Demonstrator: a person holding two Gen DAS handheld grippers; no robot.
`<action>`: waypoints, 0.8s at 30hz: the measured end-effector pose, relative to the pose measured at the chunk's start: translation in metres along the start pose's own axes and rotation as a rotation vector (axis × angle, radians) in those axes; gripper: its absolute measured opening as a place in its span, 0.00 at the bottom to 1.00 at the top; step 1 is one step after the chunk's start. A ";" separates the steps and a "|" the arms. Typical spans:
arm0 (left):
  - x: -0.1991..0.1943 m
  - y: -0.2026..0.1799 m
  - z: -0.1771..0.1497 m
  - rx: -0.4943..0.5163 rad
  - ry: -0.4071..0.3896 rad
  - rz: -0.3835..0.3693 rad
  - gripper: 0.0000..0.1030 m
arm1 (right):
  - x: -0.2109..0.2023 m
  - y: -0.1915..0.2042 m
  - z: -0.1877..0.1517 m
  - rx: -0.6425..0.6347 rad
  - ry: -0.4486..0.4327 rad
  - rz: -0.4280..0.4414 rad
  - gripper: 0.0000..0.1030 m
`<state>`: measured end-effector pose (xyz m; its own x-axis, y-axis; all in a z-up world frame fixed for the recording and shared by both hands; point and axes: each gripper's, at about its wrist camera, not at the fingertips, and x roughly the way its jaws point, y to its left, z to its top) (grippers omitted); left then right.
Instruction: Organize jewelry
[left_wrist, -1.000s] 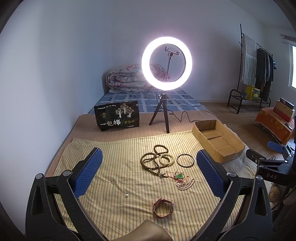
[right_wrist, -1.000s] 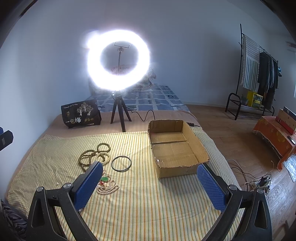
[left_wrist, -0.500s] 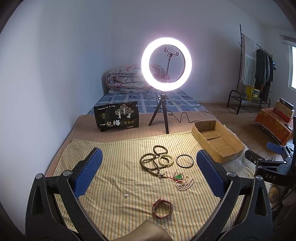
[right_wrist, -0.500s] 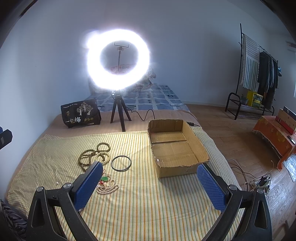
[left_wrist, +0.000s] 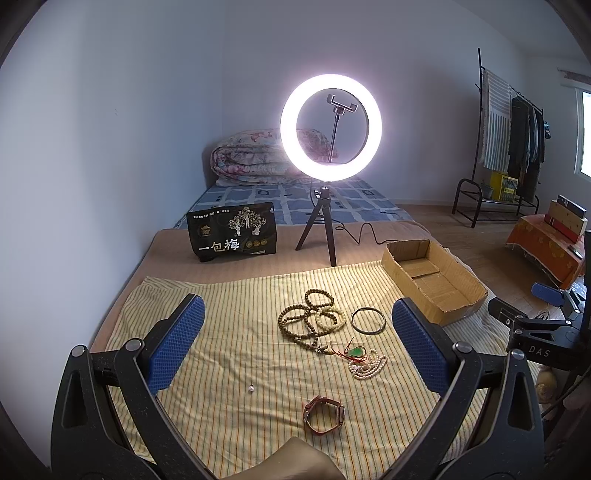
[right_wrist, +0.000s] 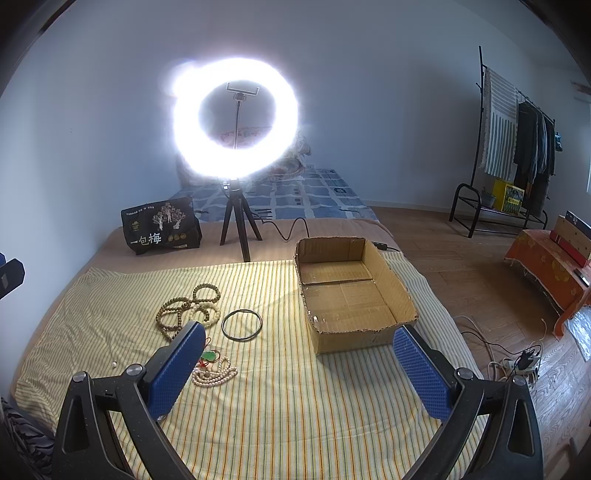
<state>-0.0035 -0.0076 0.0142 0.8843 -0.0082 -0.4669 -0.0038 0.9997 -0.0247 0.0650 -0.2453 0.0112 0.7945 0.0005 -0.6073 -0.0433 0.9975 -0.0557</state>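
Jewelry lies on a yellow striped cloth: a brown bead necklace, a pale bead bracelet, a black bangle, a green pendant on red cord, a white pearl string, a red-brown leather bracelet and a tiny loose pearl. An empty cardboard box stands to the right. My left gripper is open, held above the jewelry. My right gripper is open, held between the jewelry and the box.
A lit ring light on a tripod and a black printed bag stand behind the cloth. A folded quilt lies at the wall. A clothes rack and orange bench stand right.
The left view has drifted very slightly; both grippers stay open and empty. No jewelry has moved.
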 end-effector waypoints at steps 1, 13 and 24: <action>0.000 0.000 0.000 0.000 0.000 -0.001 1.00 | 0.000 0.000 0.000 0.000 0.000 0.000 1.00; 0.000 -0.003 -0.002 0.002 0.003 -0.002 1.00 | 0.002 0.000 -0.002 0.002 0.003 0.001 1.00; 0.002 -0.004 -0.007 0.004 0.009 -0.003 1.00 | 0.004 0.001 -0.006 0.003 0.007 0.003 1.00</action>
<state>-0.0055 -0.0122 0.0072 0.8800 -0.0117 -0.4748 0.0009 0.9997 -0.0230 0.0643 -0.2445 0.0041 0.7898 0.0034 -0.6133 -0.0438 0.9977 -0.0509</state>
